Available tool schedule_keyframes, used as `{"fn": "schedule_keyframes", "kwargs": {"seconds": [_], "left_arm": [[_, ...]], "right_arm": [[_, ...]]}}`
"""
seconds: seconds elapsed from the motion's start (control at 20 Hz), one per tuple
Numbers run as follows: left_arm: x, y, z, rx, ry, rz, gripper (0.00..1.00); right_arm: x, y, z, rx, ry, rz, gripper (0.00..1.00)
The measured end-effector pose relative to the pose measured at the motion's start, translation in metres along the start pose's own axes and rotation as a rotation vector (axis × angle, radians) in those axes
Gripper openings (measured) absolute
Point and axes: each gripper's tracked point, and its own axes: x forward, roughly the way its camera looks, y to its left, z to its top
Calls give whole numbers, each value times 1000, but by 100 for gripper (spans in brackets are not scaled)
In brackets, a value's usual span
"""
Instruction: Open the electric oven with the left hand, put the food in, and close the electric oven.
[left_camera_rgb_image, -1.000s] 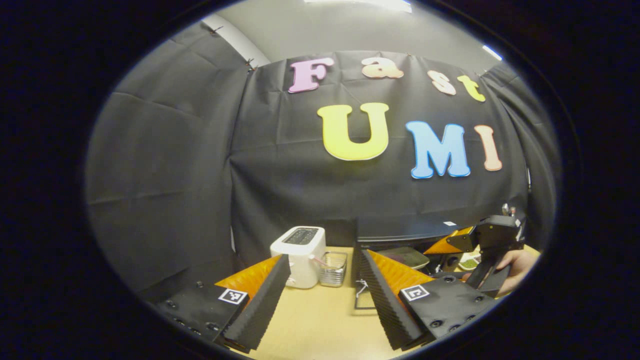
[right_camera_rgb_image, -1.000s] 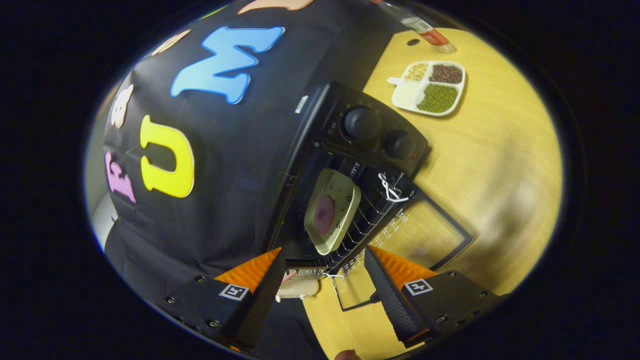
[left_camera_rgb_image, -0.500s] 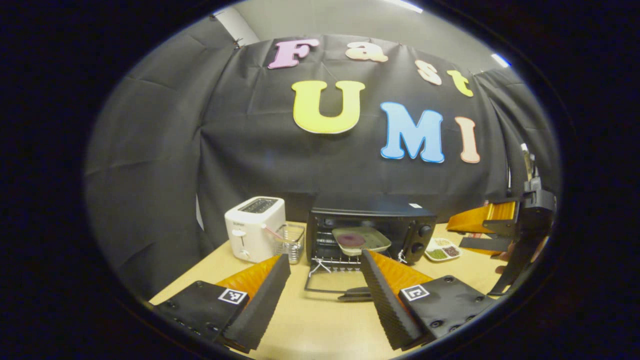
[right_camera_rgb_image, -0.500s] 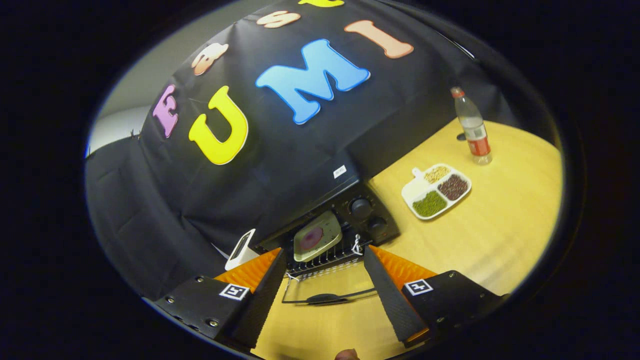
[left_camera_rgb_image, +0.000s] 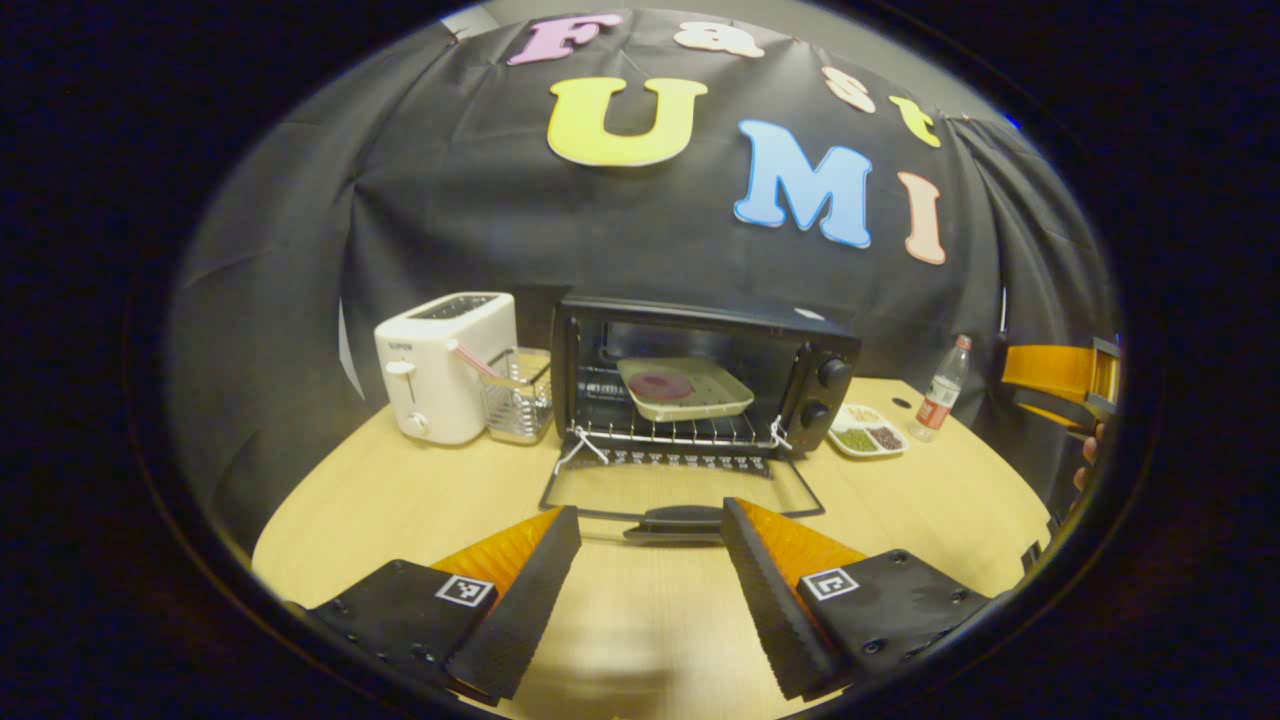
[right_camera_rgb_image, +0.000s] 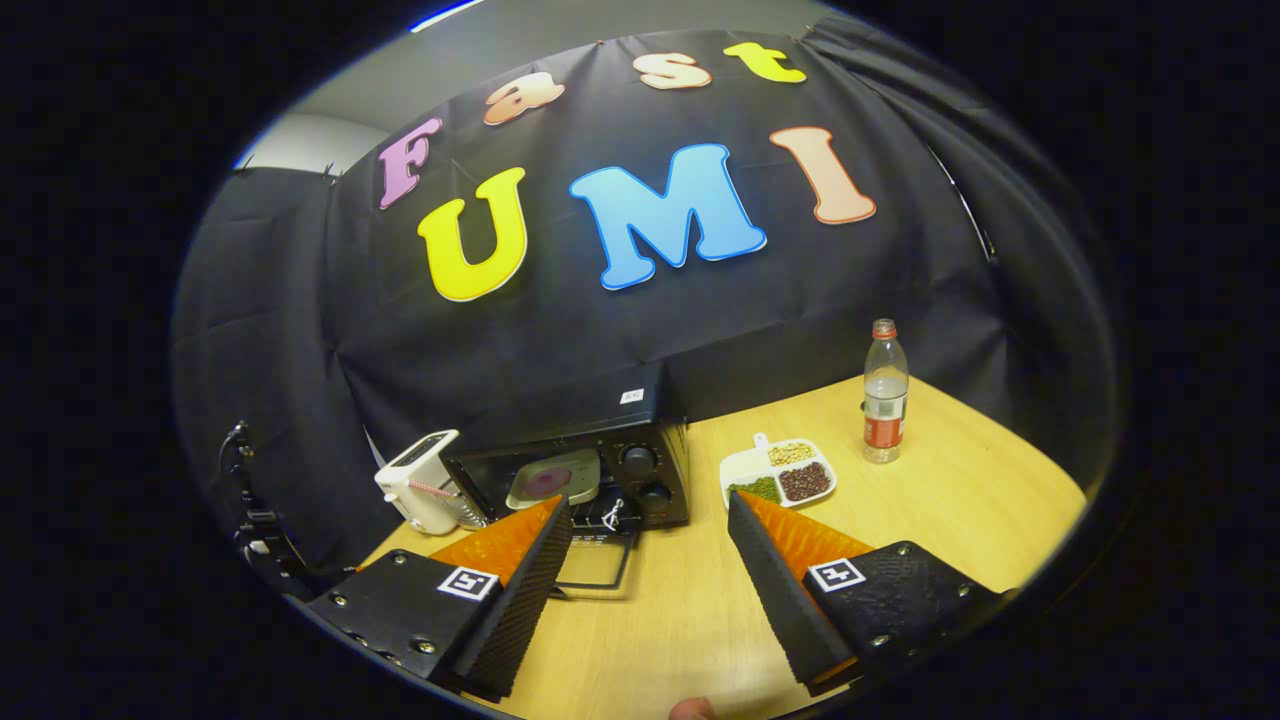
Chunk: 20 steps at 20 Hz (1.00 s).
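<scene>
**Both grippers pulling back from the loaded oven; door waiting to be shut**

Both grippers are backing away from the electric oven (left_camera_rgb_image: 700, 375), which is sitting smaller and farther off in each view than half a second ago, and the right gripper view is levelling out from its earlier tilt. The left gripper (left_camera_rgb_image: 650, 560) is hovering low over the table (left_camera_rgb_image: 420, 500) with its fingers spread wide and nothing between them. The right gripper (right_camera_rgb_image: 650, 560) is likewise gaping wide and carrying nothing.

The food (left_camera_rgb_image: 662, 386), a dark reddish round, is lying on a pale square plate (left_camera_rgb_image: 690, 390) on the wire rack (left_camera_rgb_image: 670, 432) inside the cavity. The oven door (left_camera_rgb_image: 680, 492) is lying folded flat down toward the table, its handle (left_camera_rgb_image: 680, 520) just ahead of the left gripper's fingertips.

Opening and loading are looking finished, so closing is the step in hand. By my reading, the left gripper is needing to dip under or close on the handle and swing the door up along its hinge until it meets the oven front. A toaster (left_camera_rgb_image: 440, 365) is standing to the oven's left, and a sectioned dish (right_camera_rgb_image: 778, 475) and bottle (right_camera_rgb_image: 884, 392) to its right, all apart from the door's path.
</scene>
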Motion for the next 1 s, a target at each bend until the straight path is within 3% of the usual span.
{"fn": "schedule_keyframes", "kwargs": {"seconds": [0.25,0.45,0.6,0.65,0.75,0.9,0.95,1.0], "left_arm": [[26,-15,-39,-7,120,-59,100],[52,-22,-59,-27,206,-80,96],[68,-25,-73,-28,258,-87,100],[74,-25,-77,-24,276,-88,92],[83,-26,-82,-9,297,-86,98],[94,-28,-78,35,285,-85,96],[96,-29,-78,39,281,-77,100],[96,-29,-78,32,275,-72,96]], "right_arm": [[-18,-12,9,-147,-51,-65,98],[-31,-21,17,-252,-91,-124,98],[-39,-28,18,-270,-94,-164,98],[-40,-30,16,-265,-90,-177,98],[-41,-37,15,-251,-88,-201,98],[-39,-44,13,-245,-74,-228,98],[-38,-44,13,-246,-75,-232,98],[-37,-45,15,-247,-82,-237,98]]}}
